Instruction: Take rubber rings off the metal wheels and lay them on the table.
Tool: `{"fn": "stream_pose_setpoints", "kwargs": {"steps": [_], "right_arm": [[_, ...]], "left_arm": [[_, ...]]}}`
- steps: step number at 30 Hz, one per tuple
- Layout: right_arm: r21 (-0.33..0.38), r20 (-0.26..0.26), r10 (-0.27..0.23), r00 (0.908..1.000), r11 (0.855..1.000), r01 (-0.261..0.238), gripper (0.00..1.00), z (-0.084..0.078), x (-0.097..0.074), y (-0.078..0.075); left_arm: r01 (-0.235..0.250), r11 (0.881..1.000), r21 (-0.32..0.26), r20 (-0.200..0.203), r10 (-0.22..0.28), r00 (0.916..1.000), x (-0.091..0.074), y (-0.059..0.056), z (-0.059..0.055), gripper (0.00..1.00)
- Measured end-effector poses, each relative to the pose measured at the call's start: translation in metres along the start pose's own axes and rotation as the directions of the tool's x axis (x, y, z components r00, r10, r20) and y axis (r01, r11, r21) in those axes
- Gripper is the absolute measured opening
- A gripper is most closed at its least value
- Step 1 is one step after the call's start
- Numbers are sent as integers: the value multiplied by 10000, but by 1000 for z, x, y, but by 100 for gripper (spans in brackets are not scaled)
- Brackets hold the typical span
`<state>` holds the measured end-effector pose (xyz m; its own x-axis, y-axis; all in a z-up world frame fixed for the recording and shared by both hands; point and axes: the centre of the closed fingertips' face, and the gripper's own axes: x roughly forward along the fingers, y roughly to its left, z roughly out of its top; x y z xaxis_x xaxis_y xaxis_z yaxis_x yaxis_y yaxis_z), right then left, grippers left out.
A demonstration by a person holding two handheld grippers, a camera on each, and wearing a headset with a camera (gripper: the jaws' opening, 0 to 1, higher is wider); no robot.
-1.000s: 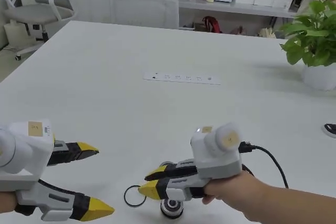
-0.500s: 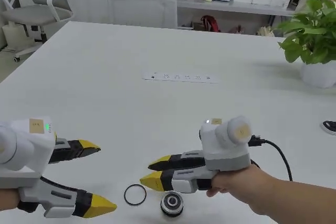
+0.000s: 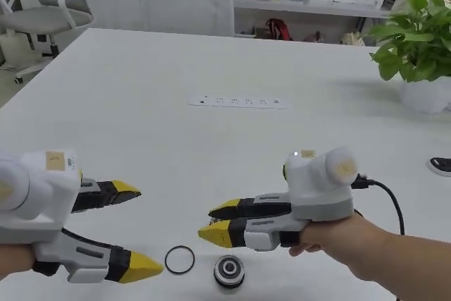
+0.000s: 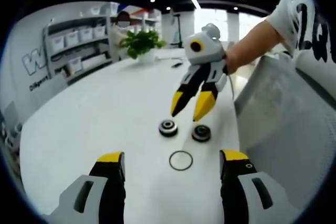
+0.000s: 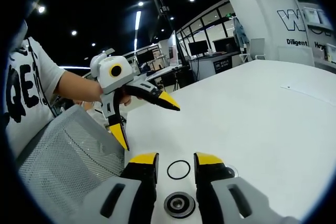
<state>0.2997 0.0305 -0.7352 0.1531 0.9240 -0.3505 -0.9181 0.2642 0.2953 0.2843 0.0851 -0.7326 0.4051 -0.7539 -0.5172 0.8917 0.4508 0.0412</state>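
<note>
— One rubber ring (image 3: 180, 259), head view: flat on the counter (image 3: 211, 146), just beside a metal wheel (image 3: 229, 271). Hand-held grippers?

— Left hand-held gripper (image 3: 137, 228): jaws wide apart, empty. Right hand-held gripper (image 3: 210, 221): jaws slightly apart, empty, above the wheel.

— Left gripper view?

— Ring loose on the counter ahead of the spread jaws. Beyond it, that wheel and a second wheel (image 4: 168, 128), side by side.

— Right gripper view?

— Ring ahead, one wheel low between the jaws, the second half hidden. Judged: one ring removed and laid down. The nearer wheel's rim looks dark, so it may still carry a ring.
</note>
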Motion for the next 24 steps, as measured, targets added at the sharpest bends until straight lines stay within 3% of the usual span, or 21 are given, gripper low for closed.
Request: {"fn": "stream_pose_setpoints", "kwargs": {"steps": [24], "right_arm": [[-226, -39, -368, 9993, 9991, 367, 26, -15, -34, -10]], "left_arm": [[542, 9978, 373, 168, -548, 9984, 22, -10, 20, 74]]}}
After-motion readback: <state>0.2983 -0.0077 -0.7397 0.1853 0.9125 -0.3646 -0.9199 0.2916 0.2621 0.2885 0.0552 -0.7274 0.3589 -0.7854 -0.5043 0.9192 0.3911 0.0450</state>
